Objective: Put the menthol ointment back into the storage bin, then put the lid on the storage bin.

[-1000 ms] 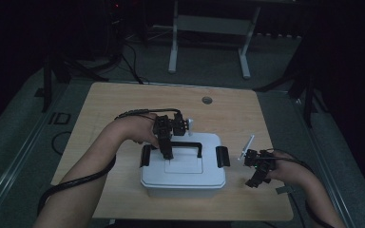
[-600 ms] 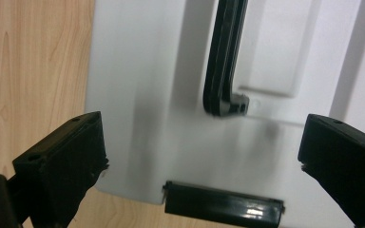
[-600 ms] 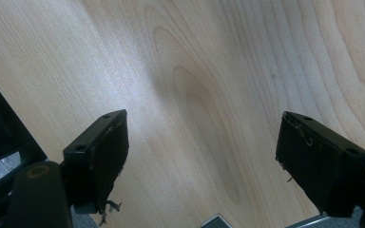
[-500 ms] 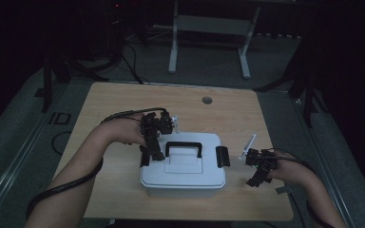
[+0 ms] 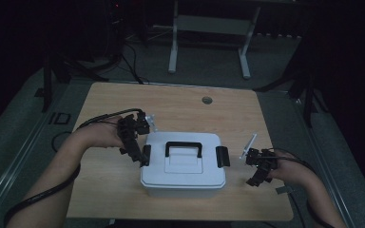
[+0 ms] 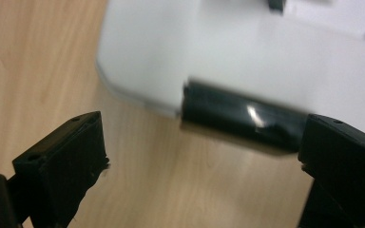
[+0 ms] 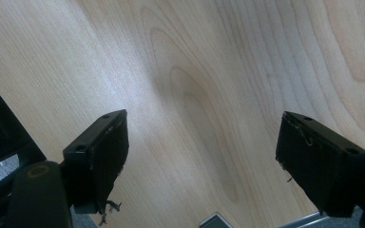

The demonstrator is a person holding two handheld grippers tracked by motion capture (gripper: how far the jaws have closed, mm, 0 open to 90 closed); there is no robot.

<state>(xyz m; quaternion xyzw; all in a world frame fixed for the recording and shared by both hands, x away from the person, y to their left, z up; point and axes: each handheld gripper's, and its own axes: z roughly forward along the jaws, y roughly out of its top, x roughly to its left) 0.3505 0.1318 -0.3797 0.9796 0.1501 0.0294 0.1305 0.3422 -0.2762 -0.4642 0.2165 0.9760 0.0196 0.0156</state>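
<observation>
plainly unlabelled white box (image 5: 183,164), black latch (image 6: 242,116), no writing.

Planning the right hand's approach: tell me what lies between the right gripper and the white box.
Bare wooden table lies between the right gripper and the white box, as the high view shows; nothing stands in that stretch.

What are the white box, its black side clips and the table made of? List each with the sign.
Box: likely plastic, smooth matte white, rounded moulded corners.
Side clip: probably hard plastic, glossy black, with a bright glint.
Table: wood or wood-look laminate, pale, with visible grain lines.
</observation>
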